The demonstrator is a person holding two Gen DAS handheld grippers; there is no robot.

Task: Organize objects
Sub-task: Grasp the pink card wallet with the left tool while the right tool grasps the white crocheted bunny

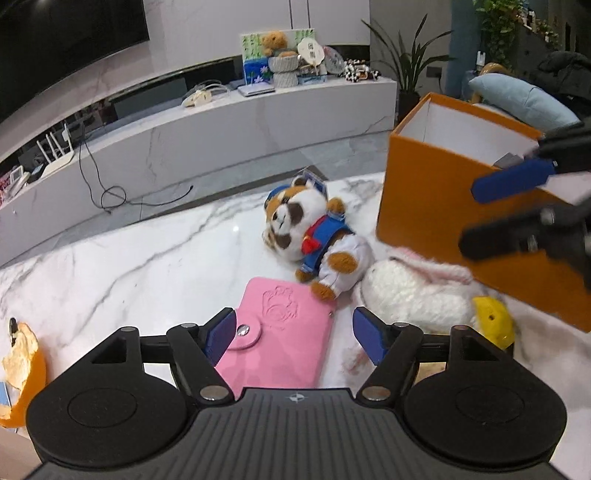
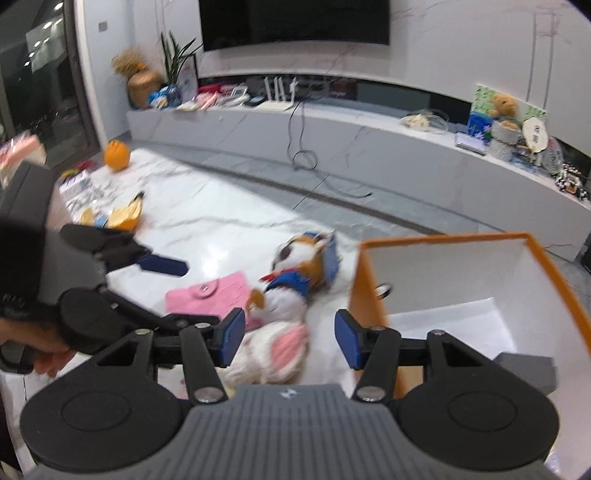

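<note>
Left gripper (image 1: 293, 338): I have it spread wide and empty, low over the near edge of the marble tabletop (image 1: 147, 258), its pads either side of the pink wallet's (image 1: 275, 332) near end.
Right gripper (image 2: 290, 341): also released, nothing between the pads; I hold it above the near-left corner of the orange box (image 2: 365, 295), straddling its rim.
Pink wallet: flat, snap flap toward me; its far corner sits by the foot of the plush dog (image 1: 314, 236).
Plush dog: on its side in blue overalls, just beside the box's left wall.
White rabbit plush (image 1: 413, 295): lying against the box's front wall, touching the dog; a yellow piece (image 1: 493, 321) rests at its right end.
Box contents: a grey block (image 2: 526, 369) in the near right corner, white floor otherwise bare as far as I can see.
Step in hand, my judgement: take the wallet with the left. I would drop lower, centre the pads on its long edges, and close gently, since thin flat leather may slip off the slick marble.
Risk: the dog's foot may drag along.
Tabletop: glossy white marble with grey veins; orange peel (image 1: 22, 369) at its left edge.
Room: dark television (image 2: 295, 22) above a long marble console (image 2: 369, 147), plants, loose cable on the floor.
</note>
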